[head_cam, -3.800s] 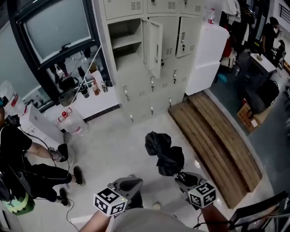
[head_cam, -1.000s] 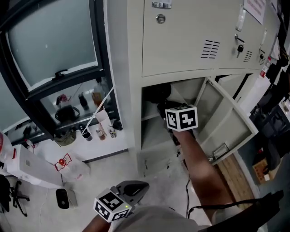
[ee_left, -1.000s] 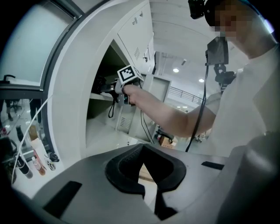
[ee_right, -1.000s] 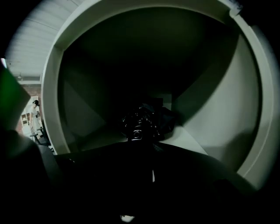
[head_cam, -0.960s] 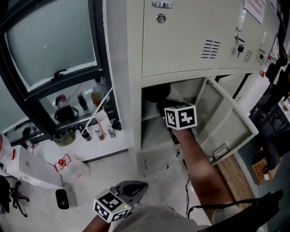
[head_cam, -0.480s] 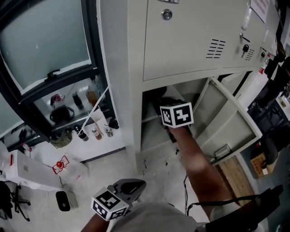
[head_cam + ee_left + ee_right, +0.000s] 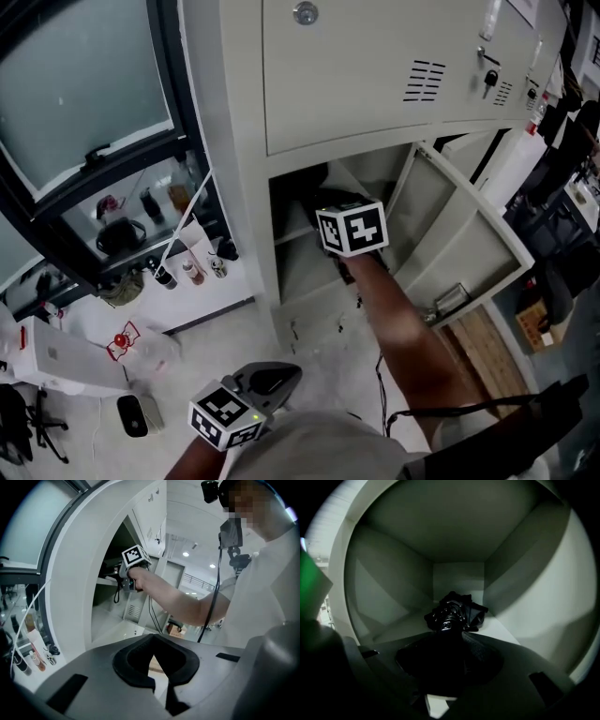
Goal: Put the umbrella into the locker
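- Between the fingers [image 7: 485, 656] of the right gripper [image 7: 449, 637], closed: the dark near end of the umbrella [image 7: 457, 611], as far as the gloom inside allows reading it.
- Black, folded and bunched, lying on the floor of the open compartment of the locker [image 7: 534, 597], reaching in toward the locker's back wall.
- Marker cube [image 7: 352, 228] of the right gripper just at the mouth of the locker, with the bare forearm [image 7: 398, 323] stretching back out from it.
- Locker door [image 7: 459, 248] swung wide, hanging off the right side of the locker's open compartment.
- Fingers [image 7: 129, 667] of the left gripper [image 7: 153, 638] drawn together, tips meeting, nothing between them, only floor seen through the hollow of the pads.
- Held low, well out in front of the locker and below its open compartment, aimed up at the locker and the reaching arm.
- Left of the locker, a dark-framed window [image 7: 75, 103], and under it a white ledge [image 7: 211, 298] with small bottles [image 7: 187, 272].
- Farther left of the locker, on the floor, a white bag [image 7: 141, 342] with a red mark.
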`<action>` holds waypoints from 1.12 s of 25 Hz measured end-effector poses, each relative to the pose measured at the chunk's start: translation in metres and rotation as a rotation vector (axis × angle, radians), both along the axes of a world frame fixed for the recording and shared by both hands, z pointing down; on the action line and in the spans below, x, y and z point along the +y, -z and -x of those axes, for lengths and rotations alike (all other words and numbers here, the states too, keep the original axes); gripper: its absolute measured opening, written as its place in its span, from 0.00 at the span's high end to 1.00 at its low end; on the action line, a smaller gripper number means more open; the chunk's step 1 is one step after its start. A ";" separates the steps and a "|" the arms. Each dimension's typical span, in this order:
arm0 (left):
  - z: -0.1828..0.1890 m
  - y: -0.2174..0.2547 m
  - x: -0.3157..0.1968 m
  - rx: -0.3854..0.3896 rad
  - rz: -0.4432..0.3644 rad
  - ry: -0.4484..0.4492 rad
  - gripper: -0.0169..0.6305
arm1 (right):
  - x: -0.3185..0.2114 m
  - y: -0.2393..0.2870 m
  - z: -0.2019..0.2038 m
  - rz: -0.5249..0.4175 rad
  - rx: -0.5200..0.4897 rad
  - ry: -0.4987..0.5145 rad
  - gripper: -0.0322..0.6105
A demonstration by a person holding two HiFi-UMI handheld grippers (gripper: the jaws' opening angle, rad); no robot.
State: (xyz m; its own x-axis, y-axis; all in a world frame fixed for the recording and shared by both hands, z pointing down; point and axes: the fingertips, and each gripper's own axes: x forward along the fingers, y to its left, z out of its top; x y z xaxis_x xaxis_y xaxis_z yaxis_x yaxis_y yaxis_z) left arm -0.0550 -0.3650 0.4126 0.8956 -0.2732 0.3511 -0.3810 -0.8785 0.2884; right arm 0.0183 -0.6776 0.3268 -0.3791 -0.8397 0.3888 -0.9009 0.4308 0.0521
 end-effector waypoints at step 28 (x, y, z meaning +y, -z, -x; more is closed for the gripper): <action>-0.070 -0.027 0.129 -0.032 0.050 0.194 0.96 | 0.206 -0.019 -0.035 -0.107 0.011 0.226 0.70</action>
